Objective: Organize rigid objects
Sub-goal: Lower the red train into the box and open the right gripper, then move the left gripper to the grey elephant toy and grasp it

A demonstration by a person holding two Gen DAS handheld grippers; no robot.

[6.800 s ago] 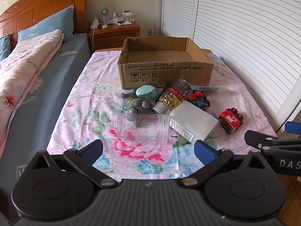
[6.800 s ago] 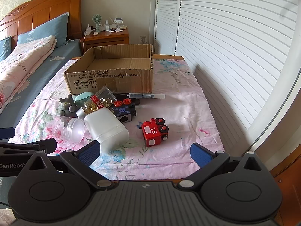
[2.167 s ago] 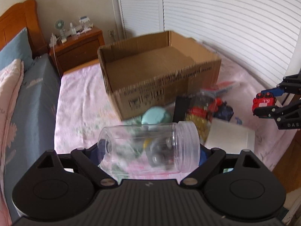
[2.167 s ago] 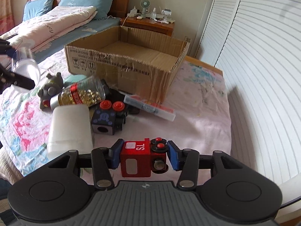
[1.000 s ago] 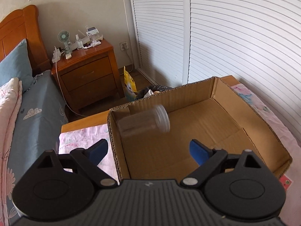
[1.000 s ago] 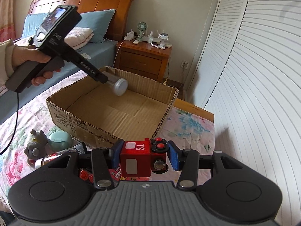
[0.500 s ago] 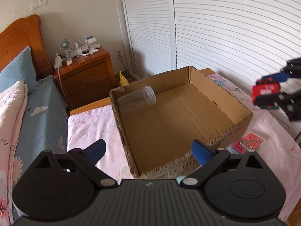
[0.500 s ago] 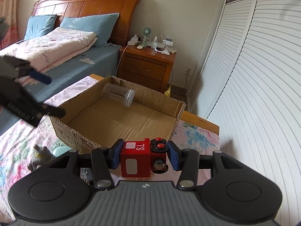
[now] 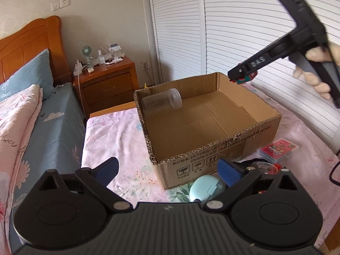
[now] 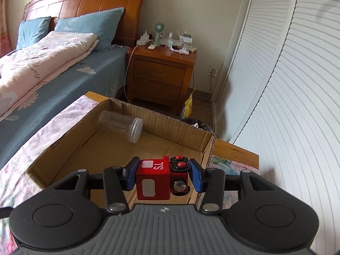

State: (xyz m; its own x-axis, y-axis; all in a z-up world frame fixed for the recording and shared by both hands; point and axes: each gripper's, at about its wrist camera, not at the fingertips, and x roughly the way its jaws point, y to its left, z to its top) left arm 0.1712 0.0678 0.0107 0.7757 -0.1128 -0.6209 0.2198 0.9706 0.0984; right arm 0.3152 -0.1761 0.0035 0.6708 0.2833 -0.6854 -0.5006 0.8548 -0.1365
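My right gripper (image 10: 162, 175) is squeezing a little red toy train (image 10: 158, 178), with one blue pad on each side of it. The white letters on top of the train show as "S.L" upside down. It has two round red knobs on black bases and a shiny silver circle on its dark end. I am holding it up over the right end of the brown cardboard box (image 10: 63, 148). In my left camera, the black stick of that gripper has "DAS" on it in white letters, and my hand (image 9: 318, 72) is wrapped around its handle. My left gripper (image 9: 167, 170) is still spreading its jaws, and there is nothing between its blue pads. It hangs low in front of the box. The clear plastic jar (image 9: 162, 102) lies on its side inside the box, in the far left corner, touching the back wall. The front of the box has small black pictures of a glass, an umbrella and two up arrows, with tiny print above them that I cannot read. Just beside the box on the pink flowery cloth (image 9: 119, 136) lie a light green round case (image 9: 204, 189) and a red flat card box (image 9: 278, 148).
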